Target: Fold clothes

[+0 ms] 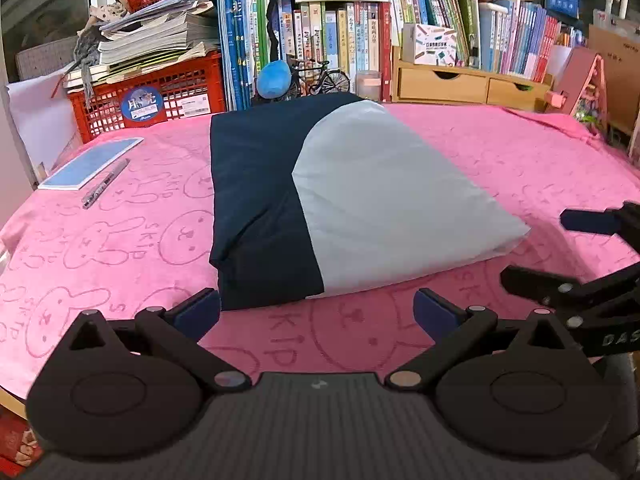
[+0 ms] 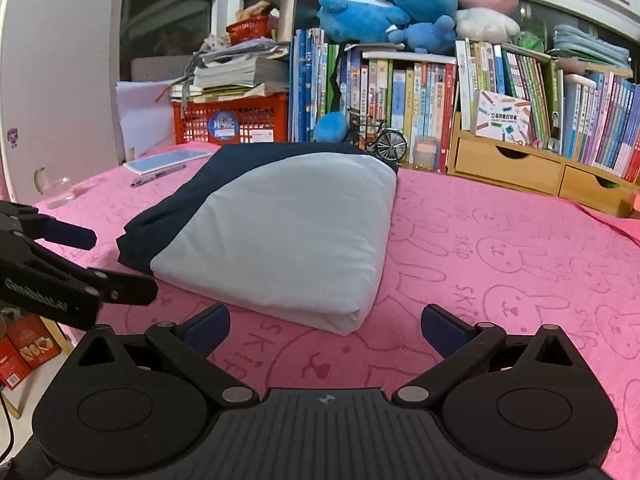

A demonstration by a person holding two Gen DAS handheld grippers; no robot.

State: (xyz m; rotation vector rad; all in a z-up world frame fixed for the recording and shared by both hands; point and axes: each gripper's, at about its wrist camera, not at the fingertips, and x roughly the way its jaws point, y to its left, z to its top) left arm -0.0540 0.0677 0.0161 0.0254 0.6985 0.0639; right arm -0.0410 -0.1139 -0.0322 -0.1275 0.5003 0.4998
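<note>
While the folded garment (image 1: 320, 200) lies flat in the middle of the pink bunny-print cloth (image 1: 120, 240) that covers the surface, both tools hover at the near edge with nothing in them. That garment is a neat rectangular bundle, dark navy on its left part and pale grey-blue on its right, with the grey panel curving over the navy one; its near right corner shows stacked folded layers in the right wrist view. The left gripper (image 1: 316, 312) has its fingers (image 1: 200, 312) spread wide apart, empty, just short of the garment's near edge and not touching it. The right gripper (image 2: 326, 324) likewise holds its fingers (image 2: 444, 328) wide apart and empty, just near of the bundle's near right corner. Each tool shows in the other's view: the right one at the right margin of the left wrist view, the left one at the left margin of the right wrist view, both beside the garment rather than on it. At the far left of the cloth lie a blue notebook (image 1: 92, 164) and a pen (image 1: 106, 184) just beside it, well apart from the garment. Behind, along the far edge, stand a red crate (image 1: 148, 96) piled with papers, a row of upright books (image 1: 340, 40), a small model bicycle (image 1: 320, 78), wooden drawers (image 1: 468, 82), and blue plush toys (image 2: 384, 4) on top of the books.
</note>
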